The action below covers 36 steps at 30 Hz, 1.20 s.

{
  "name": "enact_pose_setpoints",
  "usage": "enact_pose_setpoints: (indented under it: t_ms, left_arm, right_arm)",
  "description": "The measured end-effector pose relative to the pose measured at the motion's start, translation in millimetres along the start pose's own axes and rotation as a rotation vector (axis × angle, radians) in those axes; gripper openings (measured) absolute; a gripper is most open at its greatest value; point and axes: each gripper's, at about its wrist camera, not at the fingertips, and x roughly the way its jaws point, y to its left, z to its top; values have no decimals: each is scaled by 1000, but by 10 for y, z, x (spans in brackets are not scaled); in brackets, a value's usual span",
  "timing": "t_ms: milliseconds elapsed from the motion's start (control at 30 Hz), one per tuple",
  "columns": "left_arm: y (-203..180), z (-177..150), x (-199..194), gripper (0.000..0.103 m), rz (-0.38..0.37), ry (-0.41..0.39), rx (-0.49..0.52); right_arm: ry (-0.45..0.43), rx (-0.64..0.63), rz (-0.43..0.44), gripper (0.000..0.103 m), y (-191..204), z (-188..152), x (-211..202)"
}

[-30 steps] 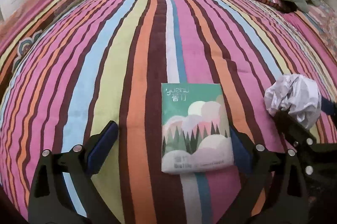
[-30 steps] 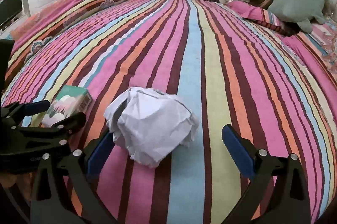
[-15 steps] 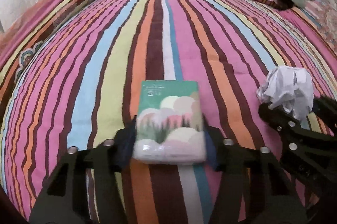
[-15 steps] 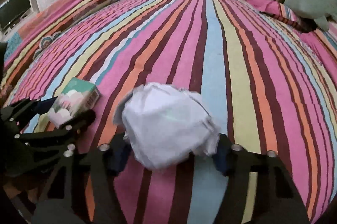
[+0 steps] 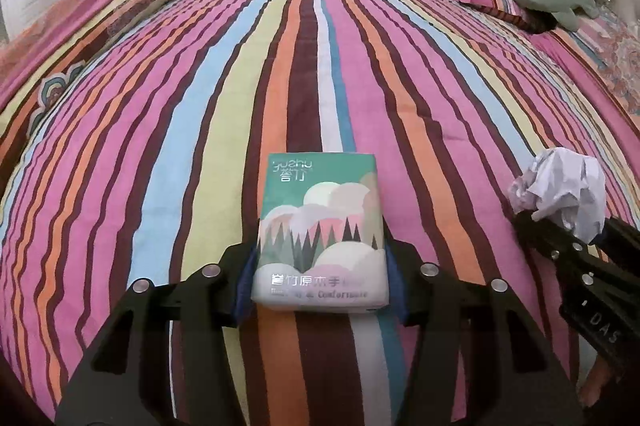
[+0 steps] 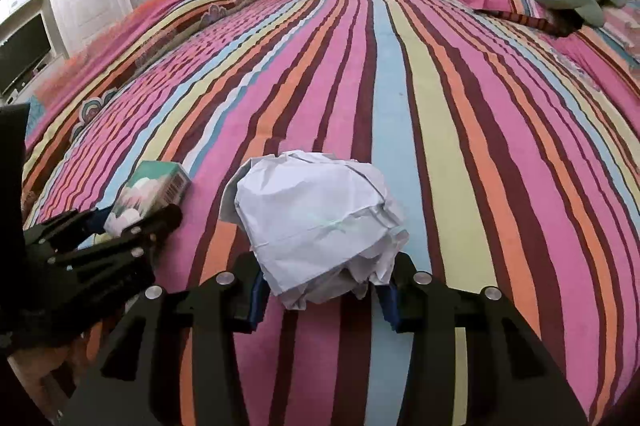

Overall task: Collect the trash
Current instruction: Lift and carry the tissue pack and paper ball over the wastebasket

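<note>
A wide bed under a striped quilt (image 5: pixel 200 129) fills both views, purple curtains behind it. My left gripper (image 5: pixel 320 282) is pinching the near end of the tissue pack (image 5: pixel 320 230), its jaws having just closed onto it; my right gripper (image 6: pixel 324 292) has just squeezed in on the crumpled paper ball (image 6: pixel 316 226), pads pressing its sides. Both pieces rest on the quilt, near each other. I count two items of trash, one pack and one ball, both gripped. I judge lifting and dropping them somewhere remains; no bin shows.
</note>
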Motion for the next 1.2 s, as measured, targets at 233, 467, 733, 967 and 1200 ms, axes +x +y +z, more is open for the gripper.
enact_pose_setpoints:
  t_ms: [233,467,733,967,1200]
  left_arm:
    - [-5,-227,-246,51,-7,24,-3]
    - [-30,-563,-598,51,-17,34,12]
    - [0,-985,-1027,51,-27,30,24]
    - [85,-1339,-1297,51,-29,39,17]
    - [147,-1640,-1593,51,-27,30,22]
  right_arm:
    - [8,18,-25,42,33,-100,-235]
    - [29,65,-63,42,69,-345,-553]
    - [48,95,-69,42,86,-730,-890]
    - [56,109,-62,42,123,-980,-1102]
    - [46,119,-62,42,210,-1260,-1350]
